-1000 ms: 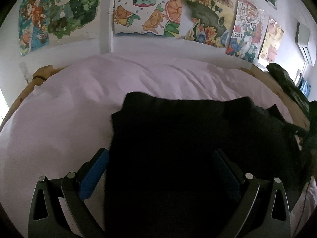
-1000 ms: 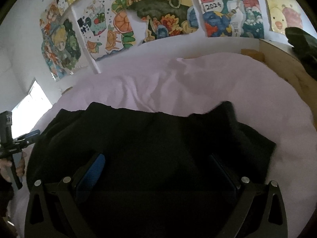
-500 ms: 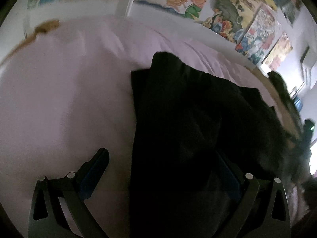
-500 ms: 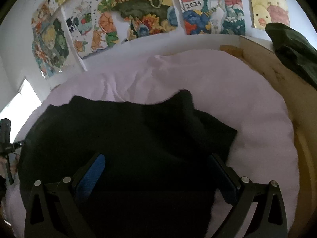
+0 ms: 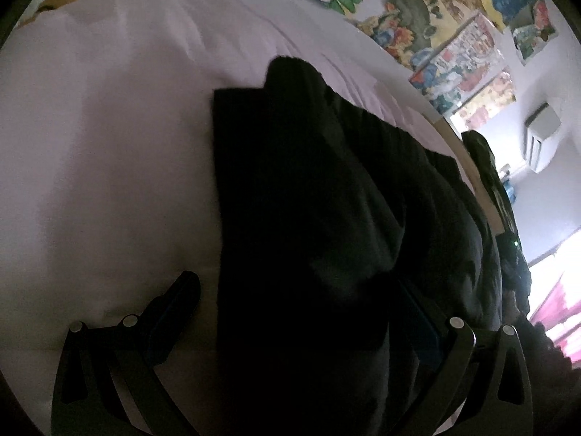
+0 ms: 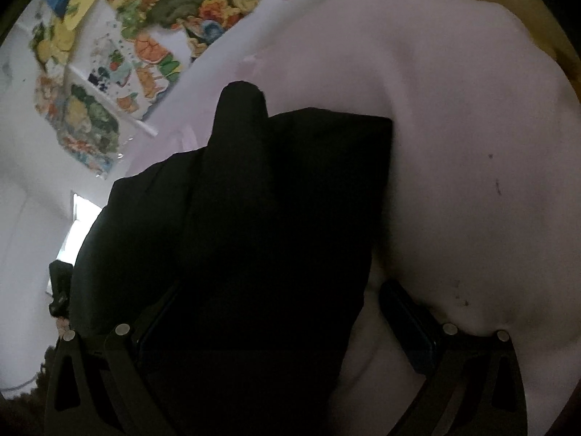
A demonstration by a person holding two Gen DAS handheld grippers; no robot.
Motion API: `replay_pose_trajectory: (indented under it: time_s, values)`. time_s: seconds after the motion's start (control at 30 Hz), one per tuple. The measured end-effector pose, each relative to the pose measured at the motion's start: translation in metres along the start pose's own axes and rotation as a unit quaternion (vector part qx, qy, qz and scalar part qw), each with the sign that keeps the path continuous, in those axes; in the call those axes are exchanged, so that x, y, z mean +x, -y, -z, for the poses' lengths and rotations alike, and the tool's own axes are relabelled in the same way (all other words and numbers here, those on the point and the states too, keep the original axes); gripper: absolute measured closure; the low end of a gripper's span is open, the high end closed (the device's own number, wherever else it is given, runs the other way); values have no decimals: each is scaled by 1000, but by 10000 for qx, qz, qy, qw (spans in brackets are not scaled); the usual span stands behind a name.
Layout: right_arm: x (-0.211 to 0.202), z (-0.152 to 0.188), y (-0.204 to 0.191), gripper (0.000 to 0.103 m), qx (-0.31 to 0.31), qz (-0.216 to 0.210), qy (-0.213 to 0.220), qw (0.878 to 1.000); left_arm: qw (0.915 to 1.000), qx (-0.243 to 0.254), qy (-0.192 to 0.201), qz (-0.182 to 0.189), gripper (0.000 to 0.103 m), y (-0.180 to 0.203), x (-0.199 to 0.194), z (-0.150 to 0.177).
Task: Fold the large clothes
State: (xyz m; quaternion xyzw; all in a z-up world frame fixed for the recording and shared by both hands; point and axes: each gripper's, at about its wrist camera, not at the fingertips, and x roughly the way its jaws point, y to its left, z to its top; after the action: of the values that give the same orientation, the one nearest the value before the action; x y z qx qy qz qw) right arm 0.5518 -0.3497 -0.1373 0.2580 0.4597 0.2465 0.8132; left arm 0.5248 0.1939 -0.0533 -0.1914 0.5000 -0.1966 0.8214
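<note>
A large black garment (image 5: 326, 218) lies folded on a pale pink bed sheet (image 5: 109, 127). In the left wrist view my left gripper (image 5: 297, 312) is open, its jaws wide apart straddling the garment's left edge near the camera. In the right wrist view the same garment (image 6: 272, 218) fills the middle. My right gripper (image 6: 279, 312) is open, with its left finger under or against the dark cloth and its right finger (image 6: 403, 312) over the bare sheet (image 6: 472, 145). Neither gripper pinches cloth.
Colourful posters (image 5: 417, 11) cover the wall behind the bed. A wooden bed frame (image 5: 468, 167) runs along the right, with a dark garment (image 5: 486, 167) draped on it. An air conditioner (image 5: 541, 138) hangs on the far wall. A bright window (image 6: 80, 221) is at the left.
Both cameras have tilted outward and dropped closer to the bed. The garment now looks narrower, bunched toward the middle. Both grippers stay open.
</note>
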Motion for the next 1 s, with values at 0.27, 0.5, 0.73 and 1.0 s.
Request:
replay_pose_trajectory:
  time_s: [0.27,0.5,0.73,1.0]
  values:
    - [9,5,-10,0,-445,-799,-313,9953,9998,158,-125,16,1,2,8,3]
    - [12,13,-6,0,-562,-684,-115,9960,9965,493,-105,-666,1,16,14,13]
    - [13,13,-5,0,-577,-660,-144,9960,9916,711,-43,-1080,1,26,18,22]
    - [15,13,-13,0,-772,-465,-192,9957,9921,601,-256,-1074,1,24,22,21]
